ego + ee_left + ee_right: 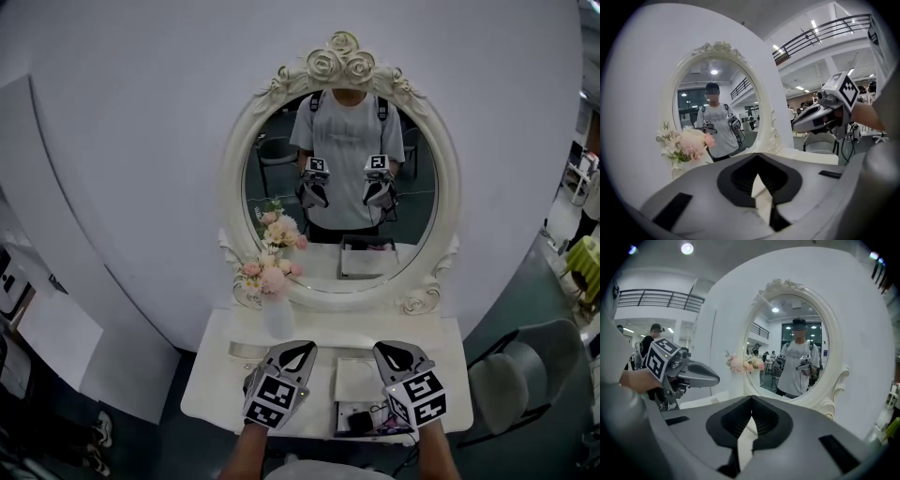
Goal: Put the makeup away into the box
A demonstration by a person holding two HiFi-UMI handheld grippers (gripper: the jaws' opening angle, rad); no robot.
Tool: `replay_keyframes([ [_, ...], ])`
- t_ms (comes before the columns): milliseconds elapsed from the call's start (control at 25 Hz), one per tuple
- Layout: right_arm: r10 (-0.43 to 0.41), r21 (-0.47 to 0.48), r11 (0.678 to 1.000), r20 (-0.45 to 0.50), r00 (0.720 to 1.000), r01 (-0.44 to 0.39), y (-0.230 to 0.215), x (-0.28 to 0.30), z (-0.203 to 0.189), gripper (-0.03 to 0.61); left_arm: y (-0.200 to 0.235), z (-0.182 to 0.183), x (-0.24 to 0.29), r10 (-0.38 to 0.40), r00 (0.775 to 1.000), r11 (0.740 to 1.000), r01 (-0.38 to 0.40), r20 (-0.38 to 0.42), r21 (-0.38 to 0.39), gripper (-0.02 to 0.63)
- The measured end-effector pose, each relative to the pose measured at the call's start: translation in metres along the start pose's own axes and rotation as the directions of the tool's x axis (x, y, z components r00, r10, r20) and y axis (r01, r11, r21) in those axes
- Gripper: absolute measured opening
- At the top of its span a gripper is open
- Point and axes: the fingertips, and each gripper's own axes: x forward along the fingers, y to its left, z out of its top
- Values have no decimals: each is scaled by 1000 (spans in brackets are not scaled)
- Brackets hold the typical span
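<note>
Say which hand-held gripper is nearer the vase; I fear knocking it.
Left. Left hand-held gripper: just before the vase. Right hand-held gripper: off to its right.

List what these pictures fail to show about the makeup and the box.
- Dark items: head view, small shapes at the table's front edge, partly under the right tongs; whether they are makeup is unreadable.
- Box: head view, too small to tell what lies inside.
- Gripper views: the left tongs and right tongs' own bodies block the tabletop; neither box nor makeup shows.
</note>
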Motion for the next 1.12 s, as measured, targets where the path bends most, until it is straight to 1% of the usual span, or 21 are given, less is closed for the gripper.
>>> replay_keyframes([
  [120, 5, -18, 1000, 32, 999, -5, -1, -4, 19, 0, 4, 20, -4, 12, 999, 1000, -13, 38, 26, -3],
  [240, -9, -44, 999, 63, 998, 11, -6, -7, 36, 0, 7, 39, -5, 9, 997, 999, -12, 78, 35, -5],
  [440, -25, -64, 997, 108, 994, 32, -12, -12, 57, 0, 13, 60, -11, 29, 992, 999, -33, 120, 36, -3],
  [640, -29, -77, 996, 129, 991, 39, -14, -14, 69, 0, 23, 78, -19, 49, 986, 998, -55, 157, 33, -5],
  [920, -32, -92, 995, 127, 991, 44, -18, -11, 72, 0, 31, 80, -15, 74, 986, 996, -80, 149, 38, -2],
  [1000, -34, -92, 995, 129, 991, 46, -20, -11, 74, 0, 30, 79, -13, 64, 987, 997, -70, 149, 35, -2],
  [1120, -31, -91, 995, 135, 990, 44, -20, -11, 76, 0, 25, 79, -10, 30, 988, 999, -35, 149, 32, -5],
])
